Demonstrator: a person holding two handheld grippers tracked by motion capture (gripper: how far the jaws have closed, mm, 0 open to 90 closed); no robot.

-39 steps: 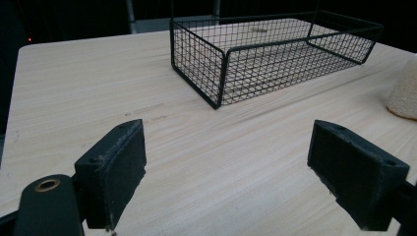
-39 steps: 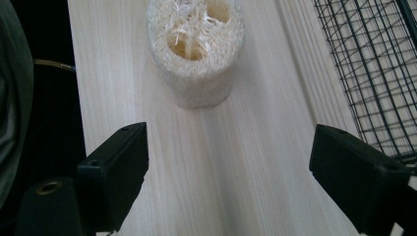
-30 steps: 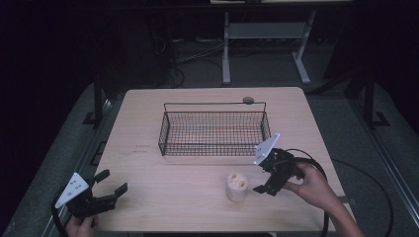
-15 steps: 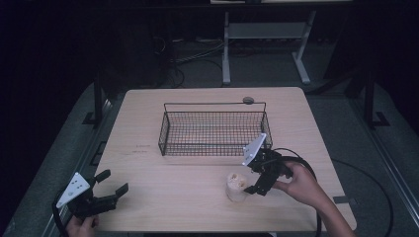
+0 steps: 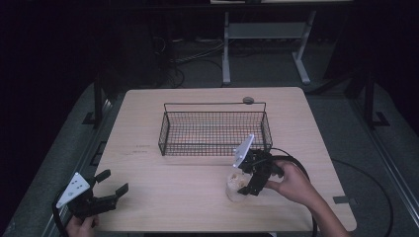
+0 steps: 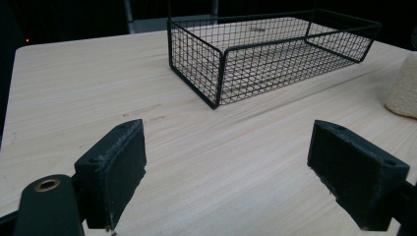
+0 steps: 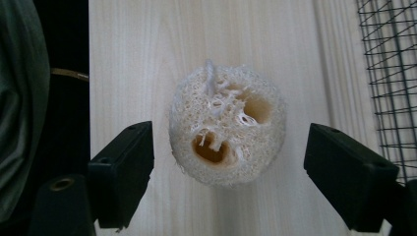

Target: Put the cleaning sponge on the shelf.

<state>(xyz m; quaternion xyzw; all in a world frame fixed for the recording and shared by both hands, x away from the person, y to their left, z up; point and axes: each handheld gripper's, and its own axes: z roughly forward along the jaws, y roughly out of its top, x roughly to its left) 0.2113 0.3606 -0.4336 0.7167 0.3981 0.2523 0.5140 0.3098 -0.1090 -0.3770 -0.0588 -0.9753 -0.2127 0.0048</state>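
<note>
A pale, porous loofah piece (image 5: pixel 233 188) stands on end on the wooden table (image 5: pixel 148 123), in front of the black wire basket (image 5: pixel 212 104). My right gripper (image 5: pixel 241 181) points down over it. In the right gripper view the loofah (image 7: pixel 226 130) sits between the jaws of the right gripper (image 7: pixel 229 132). Those jaws have just been closing, and a gap still shows on both sides, so they are open. My left gripper (image 5: pixel 114 180) rests at the table's near left corner, open and with nothing in it (image 6: pixel 229 128). From there the loofah (image 6: pixel 403 93) shows at the far right edge.
The wire basket (image 6: pixel 221 54) stands mid-table with nothing in it, and its near right corner is close behind my right hand. A small grey disc (image 5: pixel 248 100) lies on the table behind the basket. Bare wood stretches between the two grippers.
My right gripper has moved left from beside the loofah to over it, and its jaws have drawn closer together around it. The left gripper has not moved.
</note>
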